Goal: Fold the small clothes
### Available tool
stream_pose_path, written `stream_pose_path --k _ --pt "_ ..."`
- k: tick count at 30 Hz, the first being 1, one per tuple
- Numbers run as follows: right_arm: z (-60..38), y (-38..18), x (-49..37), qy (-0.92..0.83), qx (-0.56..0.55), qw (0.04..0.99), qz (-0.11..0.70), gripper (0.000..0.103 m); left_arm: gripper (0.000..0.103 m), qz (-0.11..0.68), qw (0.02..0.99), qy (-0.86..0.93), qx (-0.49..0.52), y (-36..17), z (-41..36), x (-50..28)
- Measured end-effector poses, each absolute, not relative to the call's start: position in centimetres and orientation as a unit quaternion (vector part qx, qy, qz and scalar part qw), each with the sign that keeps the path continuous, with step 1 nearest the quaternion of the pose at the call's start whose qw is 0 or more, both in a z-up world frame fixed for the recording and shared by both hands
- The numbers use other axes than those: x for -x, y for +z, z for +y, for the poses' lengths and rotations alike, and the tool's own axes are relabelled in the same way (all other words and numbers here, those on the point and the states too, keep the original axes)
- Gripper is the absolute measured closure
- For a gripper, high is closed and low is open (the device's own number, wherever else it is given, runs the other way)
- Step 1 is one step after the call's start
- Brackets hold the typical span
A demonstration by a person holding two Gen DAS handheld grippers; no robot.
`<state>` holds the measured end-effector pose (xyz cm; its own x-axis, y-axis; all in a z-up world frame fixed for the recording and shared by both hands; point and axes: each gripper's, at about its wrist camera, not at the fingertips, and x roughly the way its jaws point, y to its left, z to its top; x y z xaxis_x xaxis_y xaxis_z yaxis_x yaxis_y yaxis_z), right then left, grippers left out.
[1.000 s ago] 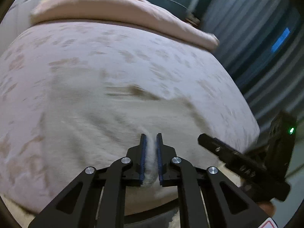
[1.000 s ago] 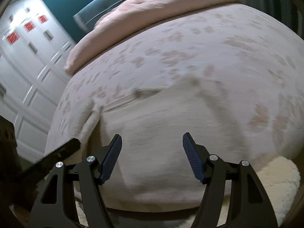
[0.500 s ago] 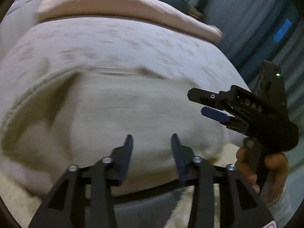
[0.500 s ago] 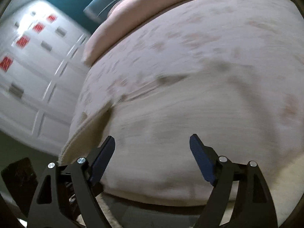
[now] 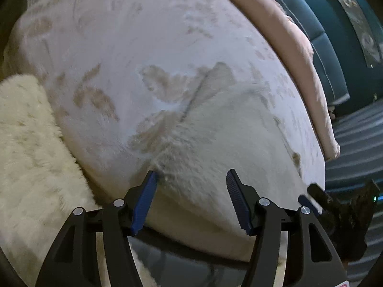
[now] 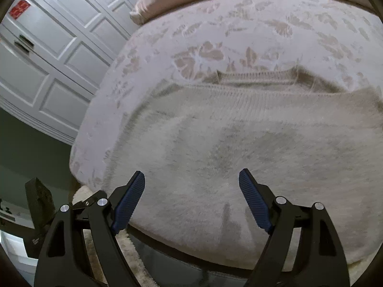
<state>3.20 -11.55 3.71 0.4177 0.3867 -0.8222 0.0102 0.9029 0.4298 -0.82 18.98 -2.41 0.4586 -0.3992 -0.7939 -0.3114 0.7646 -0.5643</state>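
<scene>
A cream fuzzy knitted sweater [image 6: 251, 129] lies flat on the bed near its front edge, its ribbed band toward the far side. It also shows in the left wrist view [image 5: 222, 129], at the right half of the bed. My left gripper [image 5: 191, 177] is open and empty, just above the sweater's near left edge. My right gripper [image 6: 191, 177] is open and empty, over the sweater's near part. The right gripper's body shows at the lower right of the left wrist view [image 5: 344, 215].
The bed has a pale leaf-patterned cover [image 5: 119, 47] and a folded pink blanket [image 5: 287, 35] at its head. A white shaggy rug [image 5: 26, 155] lies on the floor beside it. White panelled wardrobe doors [image 6: 47, 47] stand to the left.
My left gripper was shut on the sweater's fabric one second ago; it let go, opened wide and swung to the left. My right gripper stayed open and shifted closer over the sweater.
</scene>
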Motion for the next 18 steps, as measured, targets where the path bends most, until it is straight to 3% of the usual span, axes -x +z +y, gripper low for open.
stream_pose_path --k 5,7,10,11,13,15,18 --pt "-11.1 -0.1 -4.3 0.100 -0.188 0.790 0.576 0.024 0.036 0.526 0.767 -0.011 0.366 -4.5 19.0 0.0" --pt "-10.9 -0.9 -4.2 0.101 -0.185 0.795 0.569 0.016 0.027 0.515 0.768 -0.007 0.380 -4.5 19.2 -0.2" --pt "-9.8 -0.8 -4.1 0.105 -0.162 0.803 0.563 0.008 0.029 0.505 0.781 -0.010 0.367 -3.8 18.1 -1.1" --pt "-9.4 -0.7 -4.1 0.102 -0.151 0.806 0.564 0.008 0.033 0.500 0.783 -0.021 0.368 -3.3 17.5 -1.5" --pt "-9.2 0.0 -3.6 0.104 -0.142 0.812 0.557 0.009 0.072 0.492 0.785 -0.055 0.373 -2.8 16.8 -2.3" --pt "-10.0 0.8 -3.0 0.111 -0.167 0.813 0.546 0.010 0.082 0.482 0.796 -0.090 0.356 -1.1 15.5 -3.0" --pt "-13.6 2.0 -1.4 0.101 -0.222 0.816 0.524 0.010 0.086 0.445 0.828 -0.144 0.310 3.7 12.4 -3.2"
